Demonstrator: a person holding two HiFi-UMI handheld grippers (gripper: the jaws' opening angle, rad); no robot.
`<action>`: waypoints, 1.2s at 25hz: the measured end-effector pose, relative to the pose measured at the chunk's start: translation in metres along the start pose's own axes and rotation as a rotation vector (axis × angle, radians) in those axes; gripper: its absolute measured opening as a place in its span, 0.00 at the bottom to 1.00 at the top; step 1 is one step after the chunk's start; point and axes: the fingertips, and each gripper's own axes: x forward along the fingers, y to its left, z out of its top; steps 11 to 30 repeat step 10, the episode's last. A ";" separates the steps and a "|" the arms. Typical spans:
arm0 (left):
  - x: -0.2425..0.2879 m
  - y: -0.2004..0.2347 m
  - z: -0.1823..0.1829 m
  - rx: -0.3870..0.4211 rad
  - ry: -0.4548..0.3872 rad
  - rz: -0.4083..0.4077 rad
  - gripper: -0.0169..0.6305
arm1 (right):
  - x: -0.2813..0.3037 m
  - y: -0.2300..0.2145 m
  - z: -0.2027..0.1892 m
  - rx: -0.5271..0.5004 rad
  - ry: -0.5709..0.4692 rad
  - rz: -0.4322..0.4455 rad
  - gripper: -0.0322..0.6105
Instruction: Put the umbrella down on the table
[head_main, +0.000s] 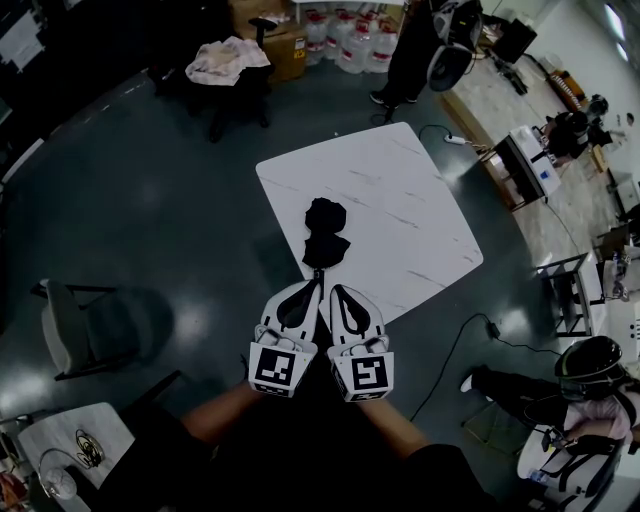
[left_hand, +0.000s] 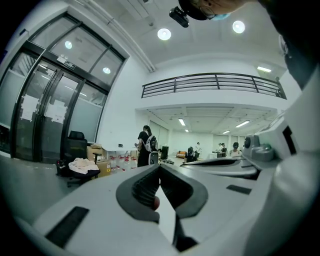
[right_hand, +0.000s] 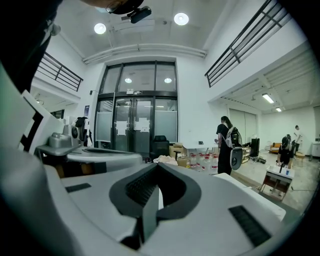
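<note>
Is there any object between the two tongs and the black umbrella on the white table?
Nothing visible stands in the way. The umbrella lies on the table near its closest corner. The left tongs and right tongs, both shut, sit side by side and point straight at its near end.

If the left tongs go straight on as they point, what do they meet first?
Probably the black umbrella on the white table, lying just ahead of the left tongs; height is unclear, so they may pass over it.
</note>
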 end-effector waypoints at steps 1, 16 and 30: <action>0.001 0.001 0.001 -0.001 -0.004 0.003 0.05 | 0.002 0.001 0.001 0.000 -0.004 0.002 0.07; -0.003 0.005 -0.002 0.016 0.004 0.011 0.05 | 0.014 0.008 0.004 -0.004 0.001 0.015 0.07; -0.003 0.005 -0.002 0.016 0.004 0.011 0.05 | 0.014 0.008 0.004 -0.004 0.001 0.015 0.07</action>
